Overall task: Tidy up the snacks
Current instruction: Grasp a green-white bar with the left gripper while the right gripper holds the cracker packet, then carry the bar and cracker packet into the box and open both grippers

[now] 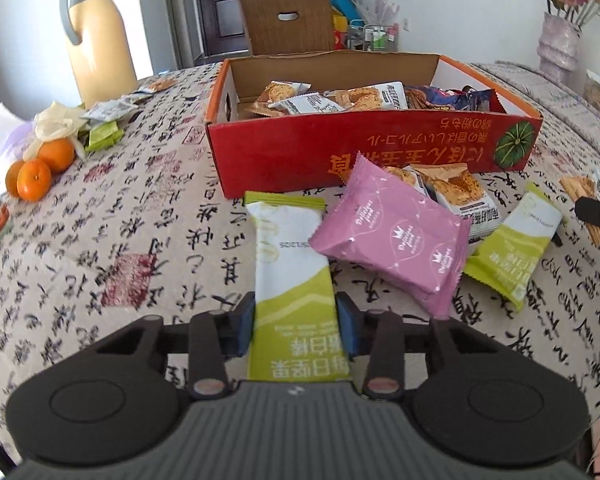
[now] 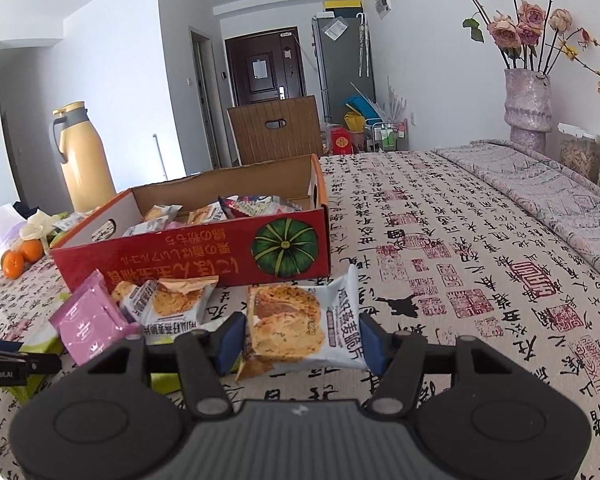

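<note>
left gripper point(image 1: 296, 326): jaws pinched on a green-and-white snack bar point(image 1: 290, 276), low over the tablecloth point(image 1: 140, 240)
right gripper point(image 2: 300, 340): clamped around a cracker packet point(image 2: 296, 320)
box point(image 1: 340, 152): red, just behind both, already holding snacks
pink packet point(image 1: 392, 232): loose beside the bar

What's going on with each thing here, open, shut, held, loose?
Left gripper: shut on green bar.
Right gripper: shut on cracker pack.
Red box: open, snacks inside.
Pink pack: loose on table, leaning on green bar.
Thermos: upright, lid shut.
Oranges: whole, unpeeled.
</note>
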A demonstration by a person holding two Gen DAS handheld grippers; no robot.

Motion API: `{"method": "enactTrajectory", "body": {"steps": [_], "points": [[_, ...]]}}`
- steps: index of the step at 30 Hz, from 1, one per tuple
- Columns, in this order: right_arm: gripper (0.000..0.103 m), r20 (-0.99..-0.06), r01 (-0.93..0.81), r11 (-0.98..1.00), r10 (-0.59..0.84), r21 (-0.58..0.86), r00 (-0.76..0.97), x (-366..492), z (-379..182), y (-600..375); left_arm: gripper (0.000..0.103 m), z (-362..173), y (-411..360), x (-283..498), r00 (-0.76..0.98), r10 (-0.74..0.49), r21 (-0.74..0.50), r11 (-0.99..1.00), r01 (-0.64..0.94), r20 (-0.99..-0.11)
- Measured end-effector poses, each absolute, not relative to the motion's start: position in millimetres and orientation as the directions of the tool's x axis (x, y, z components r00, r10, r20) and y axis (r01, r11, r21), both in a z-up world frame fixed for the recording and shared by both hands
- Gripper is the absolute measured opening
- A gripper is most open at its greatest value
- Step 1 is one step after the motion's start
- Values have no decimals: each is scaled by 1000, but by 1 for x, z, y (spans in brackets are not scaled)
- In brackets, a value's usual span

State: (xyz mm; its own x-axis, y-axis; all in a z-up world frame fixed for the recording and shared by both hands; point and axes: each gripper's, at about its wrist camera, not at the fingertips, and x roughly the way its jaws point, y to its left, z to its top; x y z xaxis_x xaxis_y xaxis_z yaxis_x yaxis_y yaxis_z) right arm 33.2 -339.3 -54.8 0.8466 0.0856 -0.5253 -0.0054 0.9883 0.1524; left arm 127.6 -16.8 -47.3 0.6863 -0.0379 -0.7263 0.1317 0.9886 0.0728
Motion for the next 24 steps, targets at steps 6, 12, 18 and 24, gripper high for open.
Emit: {"method": "enactTrajectory", "body": {"steps": [6,12,18,24], "points": [[59,-527,0,989,77,146,847,34,-54,-335,43,-48,-12,140,687,-13,78,992,100,-727],[60,-529,-4,990,77,138,845,33,-54,-332,39,-49,-8,148,692,-16,54,995,79,-722],[60,-534,-9,991,80,136,842,33,-56,-331,37,-48,1,139,715,-8,46,997,56,-699],[60,-529,-16,990,87,137,844,34,-55,-328,37,-31,10,128,754,-8,38,998,44,-657]]}}
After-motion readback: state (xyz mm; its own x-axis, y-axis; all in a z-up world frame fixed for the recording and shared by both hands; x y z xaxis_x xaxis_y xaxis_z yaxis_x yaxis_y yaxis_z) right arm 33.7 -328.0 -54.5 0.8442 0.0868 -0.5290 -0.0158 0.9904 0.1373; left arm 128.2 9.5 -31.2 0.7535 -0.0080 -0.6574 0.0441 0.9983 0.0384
